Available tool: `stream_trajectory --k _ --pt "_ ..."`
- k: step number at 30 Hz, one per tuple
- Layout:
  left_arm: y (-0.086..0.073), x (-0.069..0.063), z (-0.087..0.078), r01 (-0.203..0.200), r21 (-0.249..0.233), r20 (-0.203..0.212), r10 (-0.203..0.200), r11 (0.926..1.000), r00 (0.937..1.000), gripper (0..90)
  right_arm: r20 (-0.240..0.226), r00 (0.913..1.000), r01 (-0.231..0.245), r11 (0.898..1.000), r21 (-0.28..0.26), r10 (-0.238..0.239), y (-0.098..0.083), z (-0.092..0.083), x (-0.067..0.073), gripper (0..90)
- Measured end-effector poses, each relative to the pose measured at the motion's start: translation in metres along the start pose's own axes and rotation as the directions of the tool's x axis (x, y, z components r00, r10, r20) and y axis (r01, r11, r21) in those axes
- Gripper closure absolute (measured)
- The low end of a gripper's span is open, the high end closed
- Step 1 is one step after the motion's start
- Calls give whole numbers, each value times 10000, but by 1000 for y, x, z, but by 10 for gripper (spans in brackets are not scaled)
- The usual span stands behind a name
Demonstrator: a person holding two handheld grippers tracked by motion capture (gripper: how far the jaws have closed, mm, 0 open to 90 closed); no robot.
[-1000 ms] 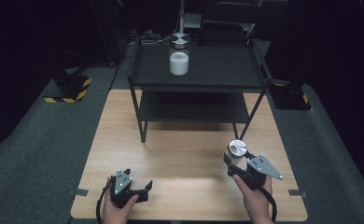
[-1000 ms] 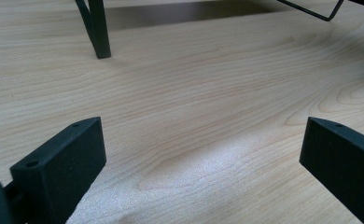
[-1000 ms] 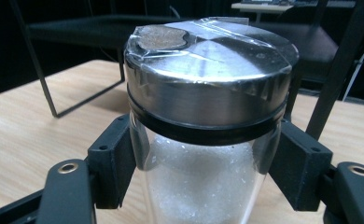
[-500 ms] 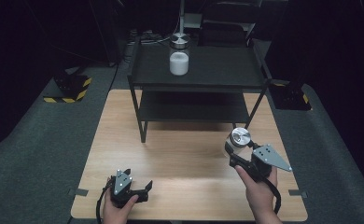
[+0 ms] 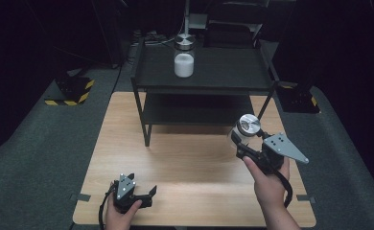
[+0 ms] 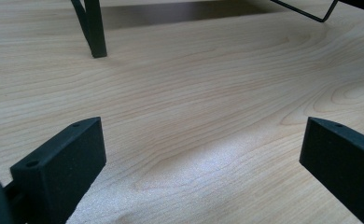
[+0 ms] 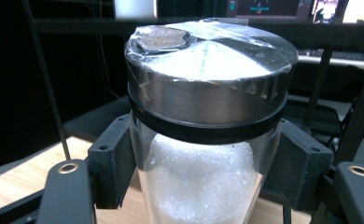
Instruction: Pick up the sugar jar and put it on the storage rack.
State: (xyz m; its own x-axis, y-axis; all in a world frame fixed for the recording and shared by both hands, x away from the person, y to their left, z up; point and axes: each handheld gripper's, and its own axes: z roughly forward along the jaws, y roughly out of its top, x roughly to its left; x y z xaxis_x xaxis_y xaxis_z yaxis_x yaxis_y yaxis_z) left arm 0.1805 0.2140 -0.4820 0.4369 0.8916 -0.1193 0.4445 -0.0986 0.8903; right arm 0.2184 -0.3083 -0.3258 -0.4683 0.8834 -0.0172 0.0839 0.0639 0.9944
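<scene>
A glass jar (image 5: 246, 130) with a metal lid and white grains inside hangs above the right side of the wooden table (image 5: 194, 167). My right gripper (image 5: 242, 143) is shut on it. In the right gripper view the jar (image 7: 208, 140) stands upright between the two black jaws, its lid taped over. A second, similar jar (image 5: 184, 56) stands on the top of the black shelf (image 5: 223, 67). My left gripper (image 5: 149, 194) rests low near the table's front left edge, open. The left gripper view shows its fingers (image 6: 63, 163) wide apart over bare wood.
The black two-tier shelf stands at the back of the table, its leg (image 6: 94, 28) ahead of my left gripper. Grey floor (image 5: 41, 143) surrounds the table. Yellow-black striped bases (image 5: 70, 93) sit on the floor at left and right.
My right gripper has lifted the jar and carried it up and away from me, toward the shelf. The left gripper has stayed in place.
</scene>
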Motion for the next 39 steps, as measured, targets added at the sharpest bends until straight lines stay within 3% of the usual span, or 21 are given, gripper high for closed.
stream_trajectory --k 9,24,31,39 --pt "1 0 0 -17 34 34 17 10000 10000 8 91 9999 143 9986 -503 -139 29 7 0 308" --pt "0 1 0 5 26 82 -5 10000 10000 8 414 9988 283 9962 -820 -250 66 23 1 308" --pt "0 3 0 115 -13 110 -115 9999 9999 8 618 9971 486 9953 -837 -435 85 38 2 308" --pt "-1 4 -1 175 -23 136 -174 9998 9998 8 941 9946 491 9967 -650 -429 105 69 -1 308"
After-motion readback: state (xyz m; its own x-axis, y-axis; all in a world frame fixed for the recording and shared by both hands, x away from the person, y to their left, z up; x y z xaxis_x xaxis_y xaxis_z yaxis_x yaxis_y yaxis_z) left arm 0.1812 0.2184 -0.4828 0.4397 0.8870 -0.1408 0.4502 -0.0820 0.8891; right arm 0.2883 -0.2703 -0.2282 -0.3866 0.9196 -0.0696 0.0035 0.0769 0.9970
